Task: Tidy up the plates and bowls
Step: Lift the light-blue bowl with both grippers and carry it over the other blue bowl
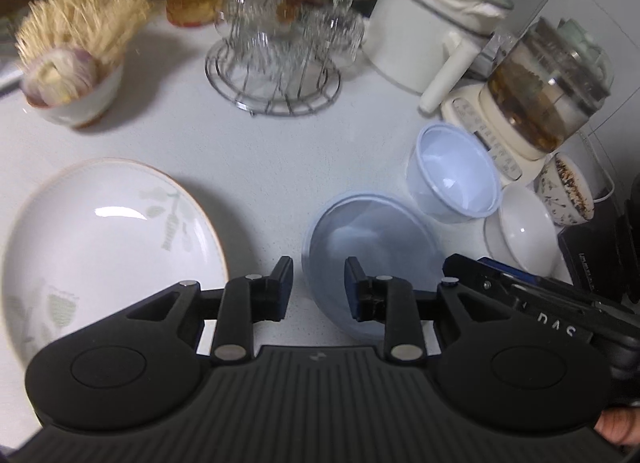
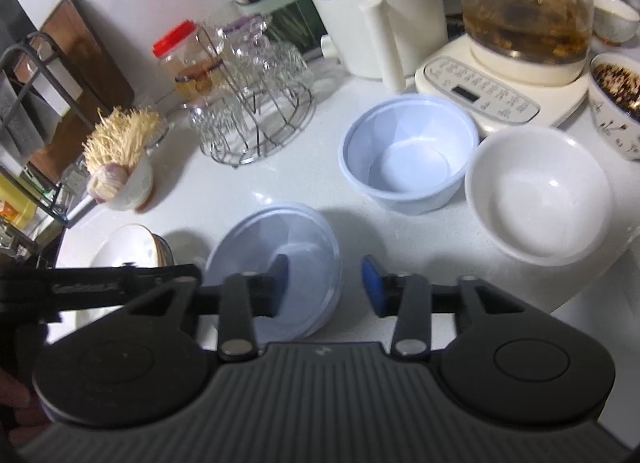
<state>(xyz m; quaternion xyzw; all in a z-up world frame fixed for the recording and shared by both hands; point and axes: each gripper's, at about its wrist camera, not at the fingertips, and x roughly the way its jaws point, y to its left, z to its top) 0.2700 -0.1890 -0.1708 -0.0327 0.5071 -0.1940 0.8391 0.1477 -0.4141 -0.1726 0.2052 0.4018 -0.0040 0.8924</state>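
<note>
Two grippers, left gripper [image 1: 318, 287] and right gripper [image 2: 325, 287], both spread empty, one translucent lid [image 2: 288, 239], one plastic bowl [image 2: 408, 151], one white bowl [image 2: 540, 199]

You can read only "DAS", white letters on black body of right gripper [image 1: 560, 327]; print on kettle base [image 2: 488, 97] control panel and label on left gripper [image 2: 84, 287] too blurred

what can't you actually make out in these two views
- Clear lid: its near edge is hidden behind the right gripper in the right wrist view, so contact with the jaws cannot be told.
- Floral plate: its near rim is covered by the left gripper in the left wrist view.
- Glasses on the wire rack: blurred, count unclear.
- Patterned cup: cut off by the right edge.
</note>
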